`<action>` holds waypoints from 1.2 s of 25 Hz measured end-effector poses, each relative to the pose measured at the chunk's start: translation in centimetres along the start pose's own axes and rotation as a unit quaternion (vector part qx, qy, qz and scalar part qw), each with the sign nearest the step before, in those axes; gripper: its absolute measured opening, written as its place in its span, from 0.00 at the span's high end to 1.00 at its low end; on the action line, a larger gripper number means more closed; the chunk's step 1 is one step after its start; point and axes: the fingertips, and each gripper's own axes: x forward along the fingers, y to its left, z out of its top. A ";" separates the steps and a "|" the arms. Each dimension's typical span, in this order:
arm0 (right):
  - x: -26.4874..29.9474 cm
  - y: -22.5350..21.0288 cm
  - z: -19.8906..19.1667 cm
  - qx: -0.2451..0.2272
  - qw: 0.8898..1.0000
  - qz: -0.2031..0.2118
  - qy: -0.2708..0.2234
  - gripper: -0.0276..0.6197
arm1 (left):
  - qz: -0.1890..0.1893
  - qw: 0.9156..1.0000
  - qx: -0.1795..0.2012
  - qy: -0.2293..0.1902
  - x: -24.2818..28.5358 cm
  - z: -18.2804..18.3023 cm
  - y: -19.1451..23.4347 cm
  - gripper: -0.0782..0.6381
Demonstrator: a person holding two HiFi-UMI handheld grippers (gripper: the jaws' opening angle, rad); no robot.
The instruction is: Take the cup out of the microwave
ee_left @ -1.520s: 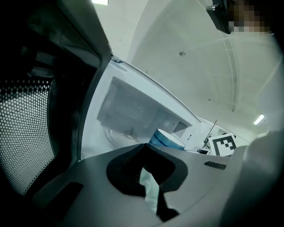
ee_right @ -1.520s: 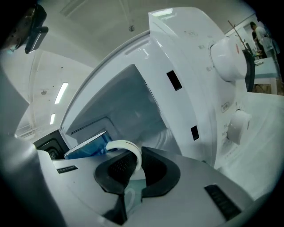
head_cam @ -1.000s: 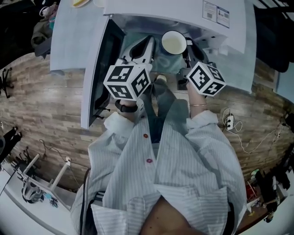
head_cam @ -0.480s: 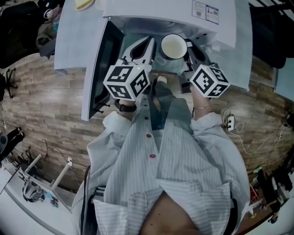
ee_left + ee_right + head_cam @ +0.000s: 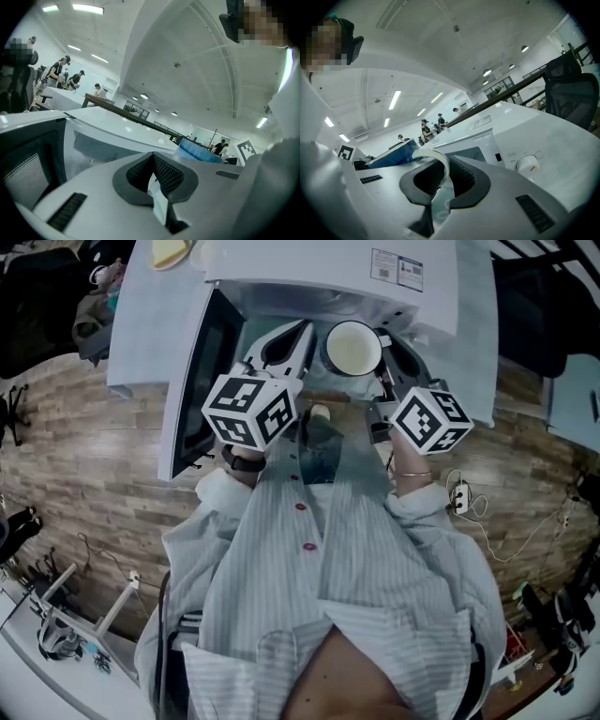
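Head view: looks steeply down past a striped shirt (image 5: 375, 559) onto a white microwave (image 5: 328, 268) with its door (image 5: 192, 381) swung open to the left, over a wood-plank floor (image 5: 84, 456). Finds the cup (image 5: 353, 348), white inside and upright, at the mouth of the open cavity, between the two grippers. Cannot tell whether clear of the cavity or just inside it. Places the left gripper (image 5: 302, 332) just left of the cup and apart from it, the right gripper (image 5: 387, 345) close against the cup's right side.

Right gripper view: shows the jaws drawn nearly together and clamped on the cup's white handle (image 5: 437, 154), with the loop arching up out of the dark ribbed pads toward the blue cup wall at left. Shows the microwave's round knob (image 5: 529, 165) beyond, at right, on the white control panel.

Left gripper view: shows the pad tips pressed together with nothing gripped between them. Catches the blue side of the cup just right of the jaws, and several people (image 5: 61, 75) standing far off in a bright hall.
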 end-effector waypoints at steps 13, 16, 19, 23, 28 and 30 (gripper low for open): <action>-2.3 1.3 3.3 -0.024 0.999 0.018 -0.017 0.87 | -0.034 0.998 0.039 -0.031 -1.5 2.9 -2.8 0.88; -2.3 1.6 3.7 -0.026 0.999 0.019 -0.020 0.87 | -0.037 0.998 0.042 -0.036 -1.5 3.3 -2.9 0.88; -2.1 1.8 4.0 -0.028 0.999 0.022 -0.022 0.87 | -0.036 0.998 0.041 -0.040 -1.7 3.6 -2.6 0.88; -1.8 2.1 3.7 -0.028 0.999 0.022 -0.019 0.87 | -0.036 0.998 0.037 -0.040 -1.8 3.5 -2.3 0.88; -1.5 2.6 3.0 -0.028 0.999 0.022 -0.009 0.87 | -0.039 0.998 0.037 -0.038 -2.0 3.2 -2.2 0.88; -1.5 2.6 2.7 -0.026 0.999 0.021 -0.009 0.87 | -0.041 0.998 0.036 -0.036 -2.1 3.0 -2.3 0.88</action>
